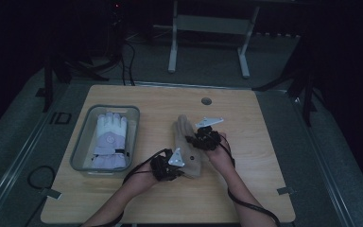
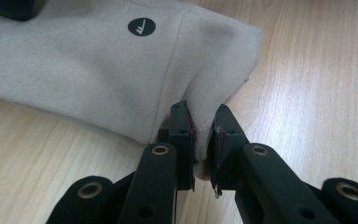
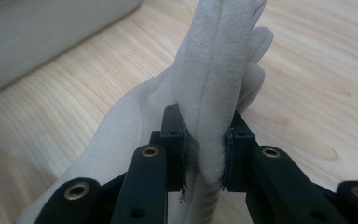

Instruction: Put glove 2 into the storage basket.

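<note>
Beige glove [image 1: 185, 142] pinched at cuff by left gripper [image 1: 168, 166], mid-body by right gripper [image 1: 204, 138]. White glove [image 1: 109, 139] already binned at nine o'clock; beige still on desk [image 1: 246, 142], transfer pending.

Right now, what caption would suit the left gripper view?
Left gripper pinching the cuff edge of a beige fleece glove on the wooden table.

High view looks down; gripper views sit close on the beige glove [image 1: 187, 142].

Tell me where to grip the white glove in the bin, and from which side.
Grip the white glove at its cuff end, coming straight down from above. It lies flat in the grey bin, whose walls block a sideways approach, and the cuff looks the thickest fold to pinch.
</note>
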`<move>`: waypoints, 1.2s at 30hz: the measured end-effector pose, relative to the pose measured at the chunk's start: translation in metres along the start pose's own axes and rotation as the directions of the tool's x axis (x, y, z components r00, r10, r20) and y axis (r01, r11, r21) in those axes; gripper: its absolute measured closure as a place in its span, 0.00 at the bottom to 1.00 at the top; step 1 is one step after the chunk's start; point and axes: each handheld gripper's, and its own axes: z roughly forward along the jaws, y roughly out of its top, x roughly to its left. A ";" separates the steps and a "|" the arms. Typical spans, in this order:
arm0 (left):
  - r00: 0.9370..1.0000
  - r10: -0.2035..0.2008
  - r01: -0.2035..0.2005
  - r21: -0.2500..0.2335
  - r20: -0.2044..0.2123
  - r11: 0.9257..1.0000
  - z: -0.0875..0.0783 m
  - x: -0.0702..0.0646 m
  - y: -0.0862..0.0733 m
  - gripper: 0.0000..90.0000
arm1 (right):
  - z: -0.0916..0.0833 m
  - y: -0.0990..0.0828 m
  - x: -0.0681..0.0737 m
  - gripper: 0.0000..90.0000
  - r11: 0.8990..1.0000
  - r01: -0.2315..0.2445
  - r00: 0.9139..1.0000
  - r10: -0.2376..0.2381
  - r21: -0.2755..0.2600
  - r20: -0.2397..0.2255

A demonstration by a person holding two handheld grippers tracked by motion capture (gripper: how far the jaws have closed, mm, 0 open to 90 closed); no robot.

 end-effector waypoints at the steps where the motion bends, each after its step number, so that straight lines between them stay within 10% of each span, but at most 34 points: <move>1: 1.000 0.000 0.000 0.004 0.004 1.000 -0.003 0.001 0.000 0.90 | -0.001 0.003 0.001 0.83 1.000 0.001 1.000 -0.001 -0.005 -0.001; 36: 0.996 -0.013 0.016 0.031 -0.091 0.999 -0.109 0.024 -0.021 0.90 | 0.007 0.094 0.059 0.83 0.996 0.048 0.996 -0.053 -0.078 -0.071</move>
